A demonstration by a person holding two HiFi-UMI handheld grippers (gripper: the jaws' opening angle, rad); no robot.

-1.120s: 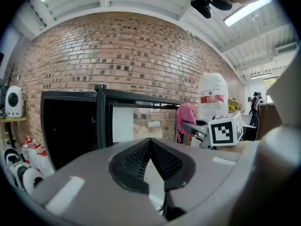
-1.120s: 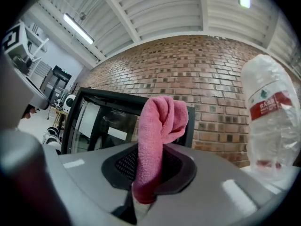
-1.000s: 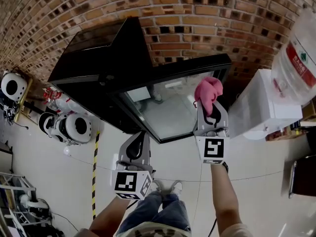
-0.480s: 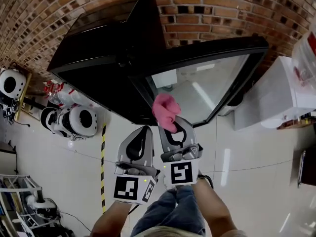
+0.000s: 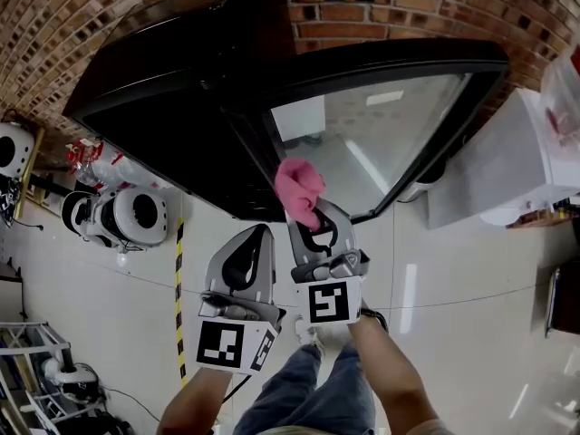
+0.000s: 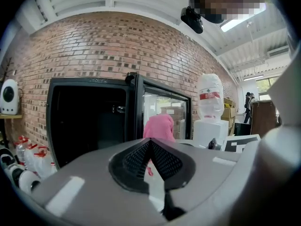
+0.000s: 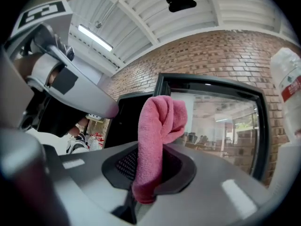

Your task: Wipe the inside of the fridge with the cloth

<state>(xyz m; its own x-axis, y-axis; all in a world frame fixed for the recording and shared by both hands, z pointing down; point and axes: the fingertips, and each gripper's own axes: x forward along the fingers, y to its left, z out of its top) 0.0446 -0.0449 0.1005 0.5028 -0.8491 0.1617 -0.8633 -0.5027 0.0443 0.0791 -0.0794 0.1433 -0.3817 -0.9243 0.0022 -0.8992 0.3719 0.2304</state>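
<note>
The left gripper (image 5: pixel 256 239) has its two fingers (image 6: pixel 94 182) closed on each other, and nothing stands between them. Just beside it, on its right, the right gripper (image 5: pixel 313 220) is clenched on a pink cloth (image 5: pixel 299 188). In the right gripper view the cloth (image 7: pixel 157 126) is pinched low between the fingers (image 7: pixel 207 182). It rises past their tips in a thick fold, and its top bends over to the right. Below both grippers the person's legs in blue jeans (image 5: pixel 308 392) show over the pale floor (image 5: pixel 453 333).

Ahead of the fingertips stands a black fridge (image 5: pixel 172 107) with its door (image 5: pixel 381 143) swung open. The dark opening of the fridge (image 6: pixel 89 121) lies in front of the left fingers and a little to their left. The glass door (image 7: pixel 216 121) lies in front of the right fingers and to their right. In the head view the cloth overlaps the lower corner where the door meets the fridge. I cannot tell if it touches there. It is not inside the fridge.

To the left of the left fingers a yellow and black tape (image 5: pixel 178 288) runs along the floor, and farther left are some round white machines (image 5: pixel 136 216). To the right of the door stands a white water dispenser (image 5: pixel 507 170) with a bottle (image 6: pixel 210 98) on top. Behind all of this is a brick wall (image 5: pixel 381 12).
</note>
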